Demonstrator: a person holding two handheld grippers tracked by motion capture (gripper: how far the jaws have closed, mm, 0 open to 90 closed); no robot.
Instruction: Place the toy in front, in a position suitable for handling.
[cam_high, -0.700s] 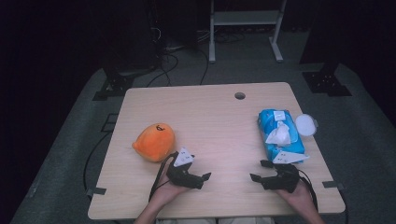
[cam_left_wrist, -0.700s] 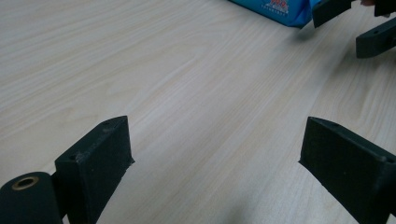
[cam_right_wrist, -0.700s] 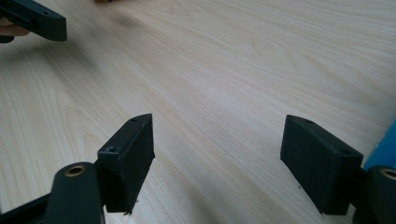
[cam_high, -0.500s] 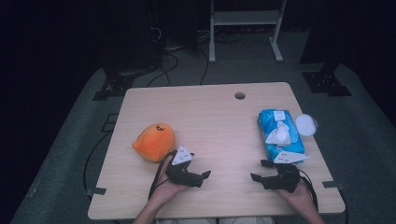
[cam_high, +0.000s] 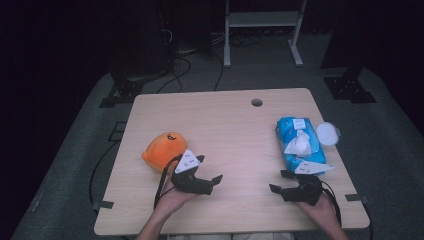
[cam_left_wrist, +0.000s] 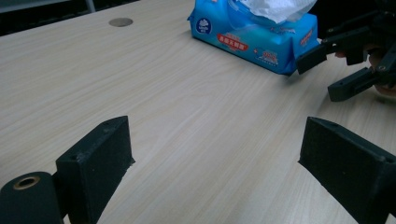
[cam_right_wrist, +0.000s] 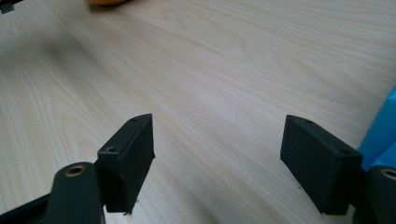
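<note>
An orange plush toy (cam_high: 165, 150) lies on the left half of the wooden table (cam_high: 220, 120). A blue wet-wipes pack (cam_high: 298, 145) with a white tissue sticking out lies on the right half. My left gripper (cam_high: 210, 170) rests in a hand just right of the toy, pointing right. It is open, with bare wood between its jaws (cam_left_wrist: 219, 163). My right gripper (cam_high: 279, 181) rests in the other hand just in front of the pack, pointing left. It is open and holds nothing (cam_right_wrist: 219, 158). The left gripper view shows the pack (cam_left_wrist: 252, 37) and the right gripper (cam_left_wrist: 327, 74) beside it.
A white round lid (cam_high: 327, 132) sits beside the pack at the table's right edge. A cable hole (cam_high: 257, 102) is near the far edge. Beyond the table are stand legs (cam_high: 260, 40) and floor cables. A corner of the pack (cam_right_wrist: 383, 126) shows in the right gripper view.
The left gripper has edged slightly away from the table's front edge, toward the orange toy. The right gripper has kept still.
</note>
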